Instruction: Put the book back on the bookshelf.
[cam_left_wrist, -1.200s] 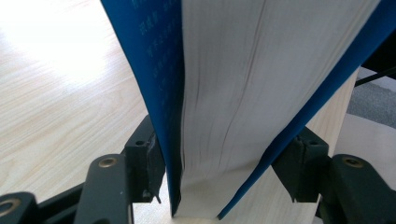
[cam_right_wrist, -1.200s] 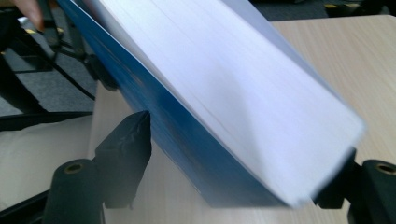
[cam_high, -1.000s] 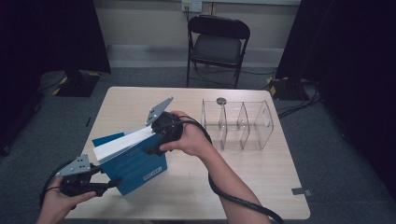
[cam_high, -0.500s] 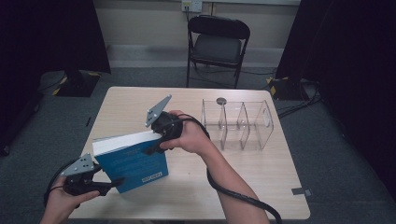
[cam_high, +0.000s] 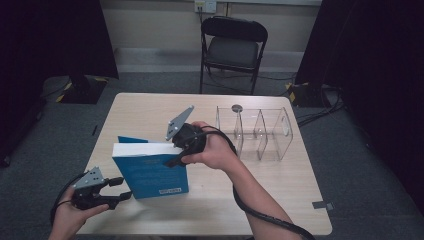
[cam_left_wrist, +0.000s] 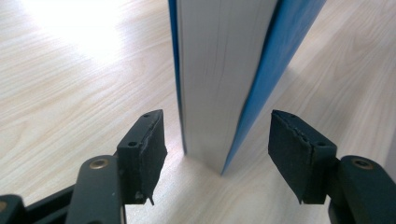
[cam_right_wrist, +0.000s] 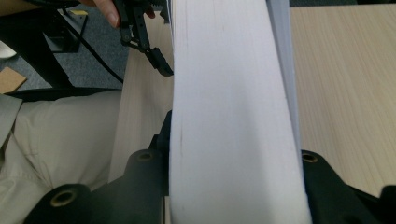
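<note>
A thick blue-covered book (cam_high: 150, 172) stands upright on the wooden table (cam_high: 280, 200), white page edges up. My right gripper (cam_high: 172, 156) is shut on its top right corner; its jaws have just been closing on the pages (cam_right_wrist: 233, 116), and the right gripper (cam_right_wrist: 233, 154) clamps them from both sides. My left gripper (cam_high: 124, 189) sits low at the book's lower left, open. Its jaws have just been closing a little. In the left gripper view the book's bottom corner (cam_left_wrist: 210, 70) stands between the pads (cam_left_wrist: 144, 149), which do not touch it. The left gripper (cam_right_wrist: 149, 46) also shows far off beyond the pages.
A clear plastic organiser (cam_high: 255, 132) with several compartments stands at the table's right rear, a small dark round thing (cam_high: 236, 107) behind it. A black folding chair (cam_high: 232, 45) stands past the far edge. The near table edge lies just behind my left hand.
The book has gone from leaning open-topped to standing upright, with the right gripper closing on its top. The left gripper has sunk a little toward the table.
</note>
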